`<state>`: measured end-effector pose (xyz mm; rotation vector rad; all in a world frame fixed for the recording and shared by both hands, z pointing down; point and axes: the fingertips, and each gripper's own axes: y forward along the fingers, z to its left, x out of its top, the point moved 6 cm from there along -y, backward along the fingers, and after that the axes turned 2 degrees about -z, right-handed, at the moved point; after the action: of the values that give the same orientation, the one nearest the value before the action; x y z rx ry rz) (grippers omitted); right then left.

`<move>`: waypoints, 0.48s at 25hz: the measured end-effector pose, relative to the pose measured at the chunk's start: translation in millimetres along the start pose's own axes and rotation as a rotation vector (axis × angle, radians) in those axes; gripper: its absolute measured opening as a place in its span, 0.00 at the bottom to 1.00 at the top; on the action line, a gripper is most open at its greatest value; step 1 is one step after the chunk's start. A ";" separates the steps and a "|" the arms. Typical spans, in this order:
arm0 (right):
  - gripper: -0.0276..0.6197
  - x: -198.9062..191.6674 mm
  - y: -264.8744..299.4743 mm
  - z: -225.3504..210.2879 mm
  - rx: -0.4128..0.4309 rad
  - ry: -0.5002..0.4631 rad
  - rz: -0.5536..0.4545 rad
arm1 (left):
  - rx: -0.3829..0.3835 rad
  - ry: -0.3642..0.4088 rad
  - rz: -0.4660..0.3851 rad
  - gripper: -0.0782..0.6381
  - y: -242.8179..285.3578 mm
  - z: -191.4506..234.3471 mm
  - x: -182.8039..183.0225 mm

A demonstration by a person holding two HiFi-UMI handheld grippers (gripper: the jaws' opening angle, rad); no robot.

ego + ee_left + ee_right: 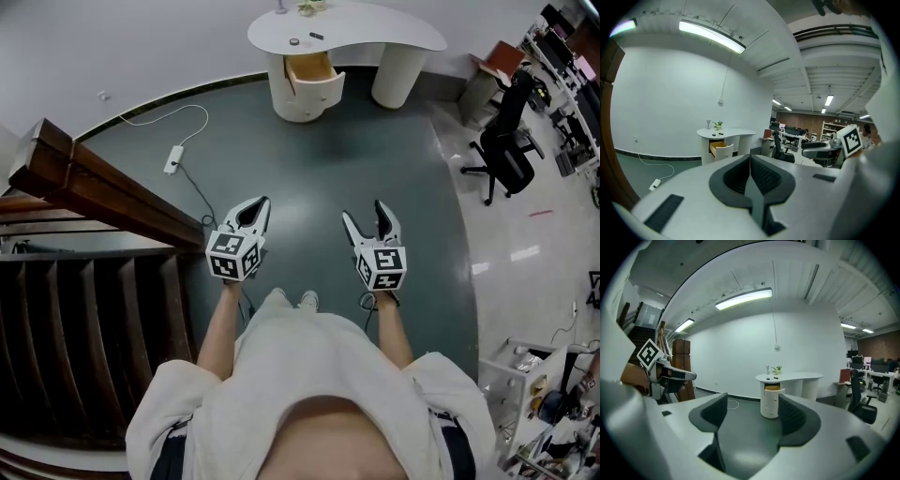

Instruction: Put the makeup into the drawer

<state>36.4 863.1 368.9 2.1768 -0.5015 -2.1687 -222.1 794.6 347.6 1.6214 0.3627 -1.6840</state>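
The white curved desk (pixel 375 34) stands far ahead across the floor, its wooden drawer (pixel 310 69) pulled open. Two small dark makeup items (pixel 294 41) lie on the desktop near a little plant (pixel 309 7). My left gripper (pixel 255 208) is held at waist height with its jaws together and nothing between them; its pads (pixel 761 176) meet in the left gripper view. My right gripper (pixel 366 217) stands open and empty. In the right gripper view the desk (pixel 790 377) and drawer (pixel 772 388) show between its wide-apart fingers (pixel 716 412).
A dark wooden staircase and banister (pixel 94 178) fill the left side. A white power strip (pixel 173 159) with its cable lies on the green floor. A black office chair (pixel 506 141) and cluttered desks (pixel 562 56) stand at the right.
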 end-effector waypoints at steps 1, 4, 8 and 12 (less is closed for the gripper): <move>0.53 -1.6 0.9 -3.0 -0.002 -0.002 0.003 | 0.001 -0.002 0.002 0.13 2.6 -1.3 -1.4; 0.52 -3.5 6.2 -11.9 -0.012 -0.004 0.010 | 0.001 -0.008 0.009 0.13 12.2 -2.3 -4.0; 0.50 -2.1 25.3 -25.0 -0.027 -0.011 0.011 | 0.000 -0.015 0.007 0.13 32.3 7.6 -1.8; 0.49 1.4 54.8 -41.8 -0.034 -0.018 0.014 | -0.006 -0.019 0.005 0.13 65.0 24.4 4.3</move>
<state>66.0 802.3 382.1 2.1325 -0.4751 -2.1746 -195.3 733.1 366.3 1.5998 0.3530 -1.6920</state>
